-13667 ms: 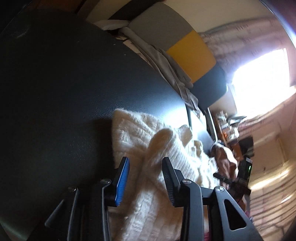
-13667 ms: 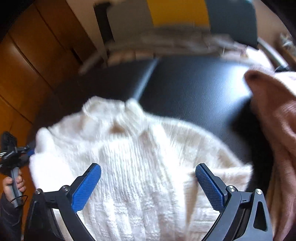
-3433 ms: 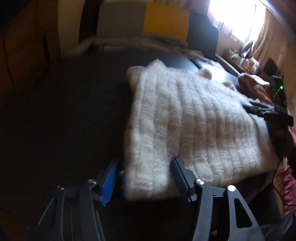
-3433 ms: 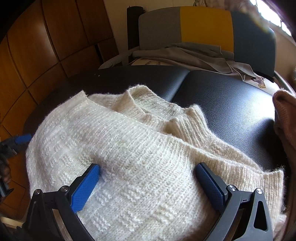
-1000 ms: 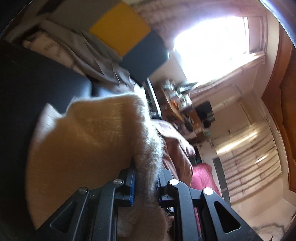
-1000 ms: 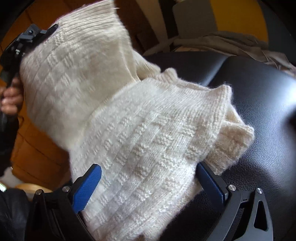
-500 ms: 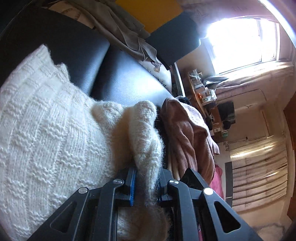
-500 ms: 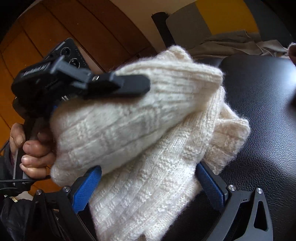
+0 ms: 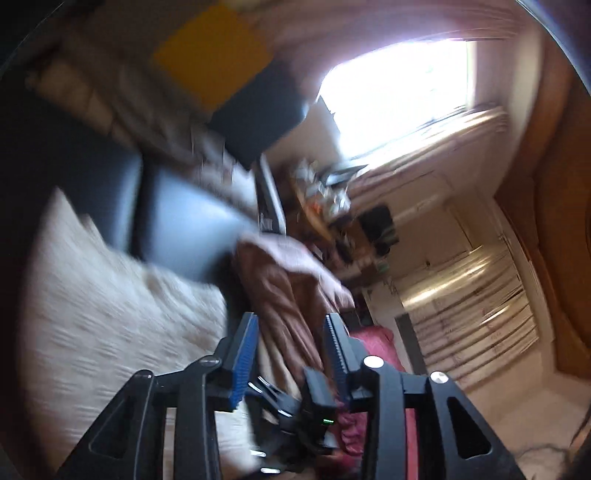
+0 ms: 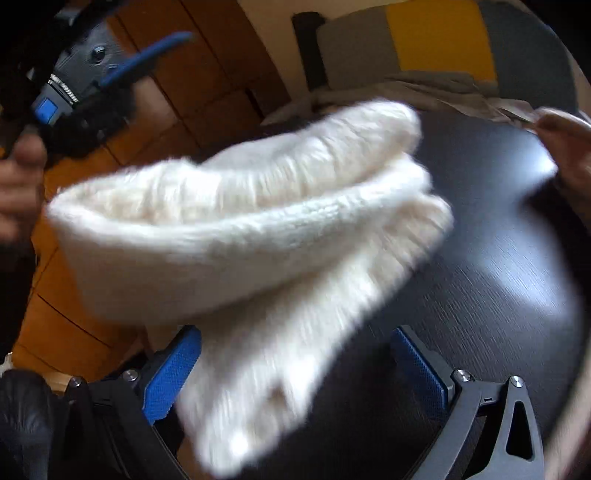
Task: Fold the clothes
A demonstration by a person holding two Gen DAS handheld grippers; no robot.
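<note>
A cream knitted sweater (image 10: 240, 236) lies folded into a thick stack on the black padded surface (image 10: 498, 258). Its near end lies between the fingers of my right gripper (image 10: 297, 332), which stands wide open. The left pad (image 10: 173, 373) is against the knit and the right pad (image 10: 417, 373) is clear of it. My left gripper (image 10: 147, 66) hovers above and left of the stack, held by a hand. Its jaws are opening with nothing between them (image 9: 291, 321). In the blurred left wrist view the sweater (image 9: 110, 314) lies low on the left.
A brownish-pink garment (image 9: 291, 280) lies heaped at the surface's right edge (image 10: 565, 147). A grey, yellow and dark backrest (image 10: 439, 33) with grey cloth (image 10: 424, 88) draped below it stands behind. Wooden panels (image 10: 207, 74) run along the left. A bright window (image 9: 399, 92) is far off.
My left gripper has let go of the sweater's folded edge and drawn away from it. The fold now rests on top of the stack. The right gripper stays wide open.
</note>
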